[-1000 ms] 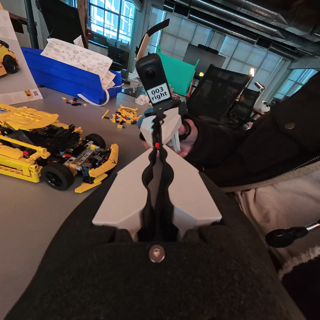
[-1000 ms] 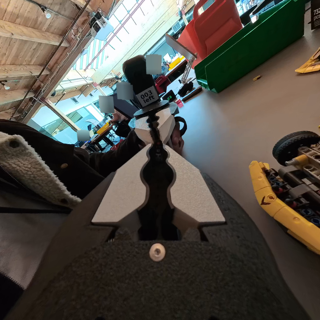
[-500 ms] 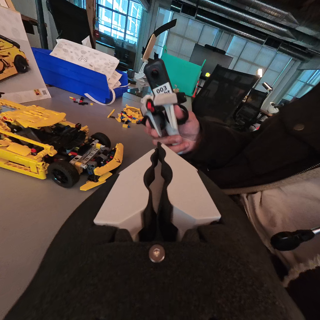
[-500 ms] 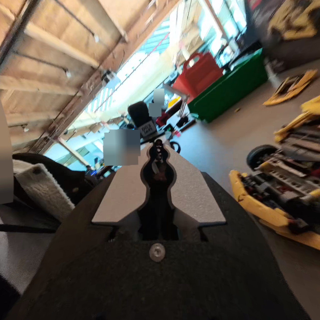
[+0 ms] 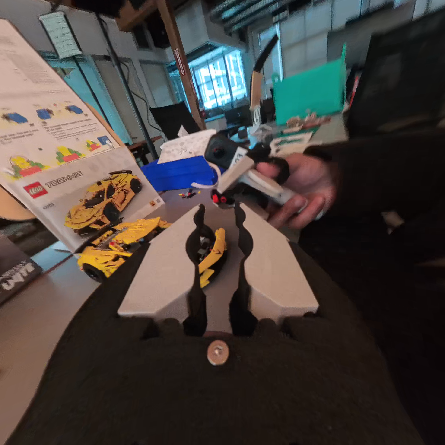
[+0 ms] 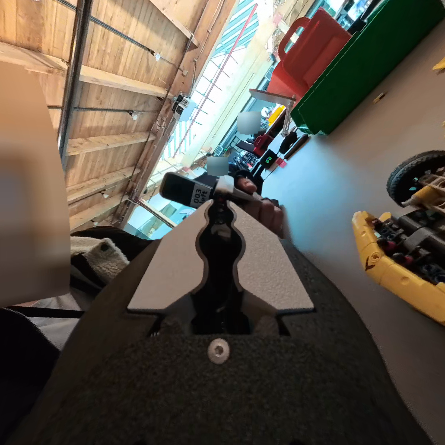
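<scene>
Two grippers held in the air over a grey surface (image 5: pixel 36 320).

Left gripper (image 5: pixel 218 209): jaws spread, empty, a yellow car (image 5: pixel 120 248) beyond them. Right gripper (image 6: pixel 219 204): jaws pressed together on a small red piece (image 5: pixel 218 199), the car (image 6: pixel 395 252) to their right, green bin (image 6: pixel 361 72) far off.

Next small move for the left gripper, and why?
Probably ease the left gripper slightly forward: its jaws are open, and the red piece pinched in the right gripper sits just beyond its fingertips, roughly centred.
</scene>
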The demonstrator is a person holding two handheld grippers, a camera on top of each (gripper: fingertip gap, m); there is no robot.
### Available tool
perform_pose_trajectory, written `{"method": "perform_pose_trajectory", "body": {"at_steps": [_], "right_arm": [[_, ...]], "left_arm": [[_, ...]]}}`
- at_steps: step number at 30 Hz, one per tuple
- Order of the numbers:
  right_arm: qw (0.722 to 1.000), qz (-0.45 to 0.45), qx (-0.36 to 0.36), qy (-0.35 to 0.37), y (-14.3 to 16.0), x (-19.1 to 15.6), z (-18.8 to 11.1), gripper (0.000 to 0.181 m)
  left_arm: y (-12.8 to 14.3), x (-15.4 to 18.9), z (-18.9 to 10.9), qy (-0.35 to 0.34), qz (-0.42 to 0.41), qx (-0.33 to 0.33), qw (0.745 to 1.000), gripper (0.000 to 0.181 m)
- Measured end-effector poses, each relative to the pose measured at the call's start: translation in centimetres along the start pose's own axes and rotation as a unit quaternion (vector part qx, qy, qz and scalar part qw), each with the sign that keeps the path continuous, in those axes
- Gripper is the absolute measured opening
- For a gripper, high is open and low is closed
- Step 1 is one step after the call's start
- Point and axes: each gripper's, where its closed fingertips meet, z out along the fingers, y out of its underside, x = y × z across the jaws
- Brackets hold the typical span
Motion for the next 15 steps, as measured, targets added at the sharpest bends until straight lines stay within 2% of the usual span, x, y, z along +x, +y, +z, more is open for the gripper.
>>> {"method": "perform_pose_trajectory", "body": {"at_steps": [5, 15], "right_arm": [[1.0, 0.029, -0.004, -0.002, 0.19, 0.46, -0.05, 0.006], [0.998, 0.064, -0.026, -0.004, 0.99, 1.06, 0.35, 0.006]], "left_arm": [[0.91, -0.2, 0.19, -0.026, 0.053, -0.05, 0.997, 0.023], [1.17, -0.56, 0.51, -0.032, 0.076, -0.051, 0.995, 0.01]]}}
